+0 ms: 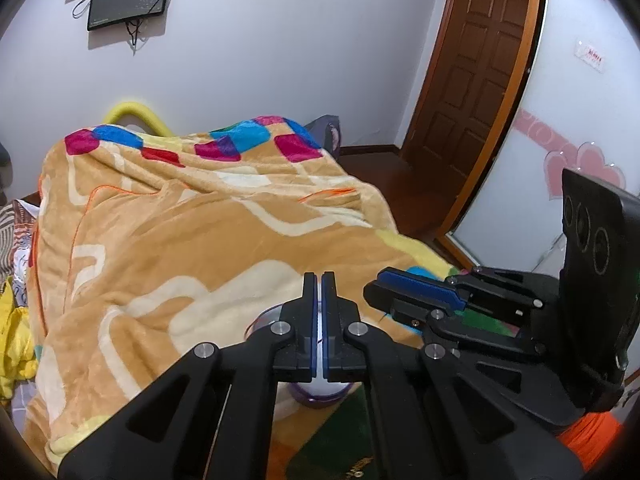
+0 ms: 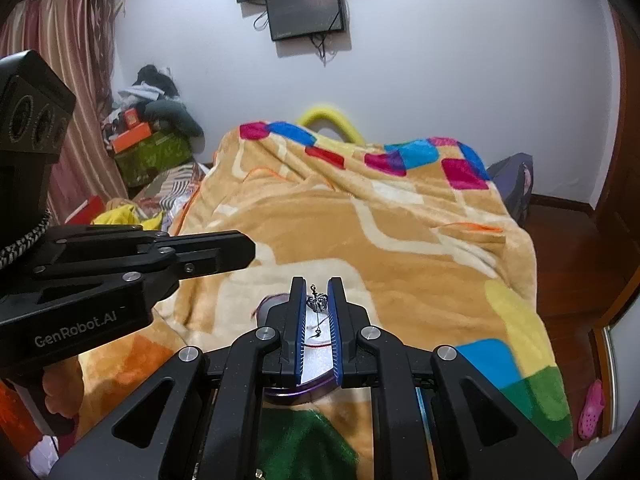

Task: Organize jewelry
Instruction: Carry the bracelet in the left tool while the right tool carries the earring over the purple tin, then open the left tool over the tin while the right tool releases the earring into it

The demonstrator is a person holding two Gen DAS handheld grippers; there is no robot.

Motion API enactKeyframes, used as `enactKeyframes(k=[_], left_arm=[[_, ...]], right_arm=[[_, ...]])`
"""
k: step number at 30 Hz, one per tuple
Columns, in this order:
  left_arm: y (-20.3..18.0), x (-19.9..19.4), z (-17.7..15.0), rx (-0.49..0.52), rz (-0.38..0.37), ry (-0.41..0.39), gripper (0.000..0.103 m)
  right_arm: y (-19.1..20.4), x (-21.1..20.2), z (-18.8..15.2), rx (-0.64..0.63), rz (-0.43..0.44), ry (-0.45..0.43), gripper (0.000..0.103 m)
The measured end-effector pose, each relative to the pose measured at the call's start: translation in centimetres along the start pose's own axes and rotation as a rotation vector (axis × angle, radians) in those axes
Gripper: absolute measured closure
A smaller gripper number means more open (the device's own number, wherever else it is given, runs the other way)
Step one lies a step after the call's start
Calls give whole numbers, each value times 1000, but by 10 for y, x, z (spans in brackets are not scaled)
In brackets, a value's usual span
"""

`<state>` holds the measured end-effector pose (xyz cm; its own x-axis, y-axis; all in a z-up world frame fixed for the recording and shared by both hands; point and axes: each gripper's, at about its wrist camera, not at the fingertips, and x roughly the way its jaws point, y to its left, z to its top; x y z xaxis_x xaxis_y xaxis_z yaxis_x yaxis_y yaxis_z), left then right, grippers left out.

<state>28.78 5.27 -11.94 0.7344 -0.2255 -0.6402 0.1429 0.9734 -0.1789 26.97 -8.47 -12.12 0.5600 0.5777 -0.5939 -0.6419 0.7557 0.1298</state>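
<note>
We log 2 handheld grippers over a bed covered by a tan blanket (image 1: 168, 240) with coloured squares along its far edge.

Left gripper (image 1: 319, 280): its 2 blue-lined fingers stand nearly together, with only a thin slit between the pads. In that slit we make out a faint dark thread low down, but we cannot tell whether anything is pinched there. Below the fingers sits a round purple-rimmed dish (image 1: 320, 394) with a white inside, resting on the blanket; most of it is hidden behind the fingers.

Right gripper (image 2: 319, 286): the jaws are narrowed to a small gap. A small silver crown-shaped pendant (image 2: 318, 302) sits between the pads near the tips, touching both, so we read it as gripped. A thin wire with a small hook hangs down from it over the white inside of the dish (image 2: 316, 364). A red thread (image 2: 316, 345) runs across the dish between the 2 fingers.

Relative position: in the right wrist view, the left gripper enters from the left, pointing across toward the dish. In the left wrist view, the right gripper (image 1: 404, 286) lies to the right, just beside the left one.

Surroundings: 2 dark screens (image 2: 306, 10) hang on the white wall, a brown door (image 1: 476, 60) stands to the right, striped curtains (image 2: 68, 60) to the left, and a yellow padded rail (image 2: 332, 120) shows behind the blanket.
</note>
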Motion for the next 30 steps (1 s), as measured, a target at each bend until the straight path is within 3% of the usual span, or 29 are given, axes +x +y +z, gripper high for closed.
enactKeyframes(k=[9,15,18,20,30], left_arm=[[23,19,-26,-22,69,104,100],[34,22,-38,-60,78,133,85],[37,20,-39,-69,82,132,78],[39,18,-39,-74,86,129,75],[34,-7,-37,-74,81,106,70]], right_arm=[[0,26,-12,8,47,108,93],[0,37,-16,-5,66,190,93],[-2,37,-16,-3,61,214,85],[-4,32,-15,-3,46,202,80],[-9,-18,0,18,-21,97,78]])
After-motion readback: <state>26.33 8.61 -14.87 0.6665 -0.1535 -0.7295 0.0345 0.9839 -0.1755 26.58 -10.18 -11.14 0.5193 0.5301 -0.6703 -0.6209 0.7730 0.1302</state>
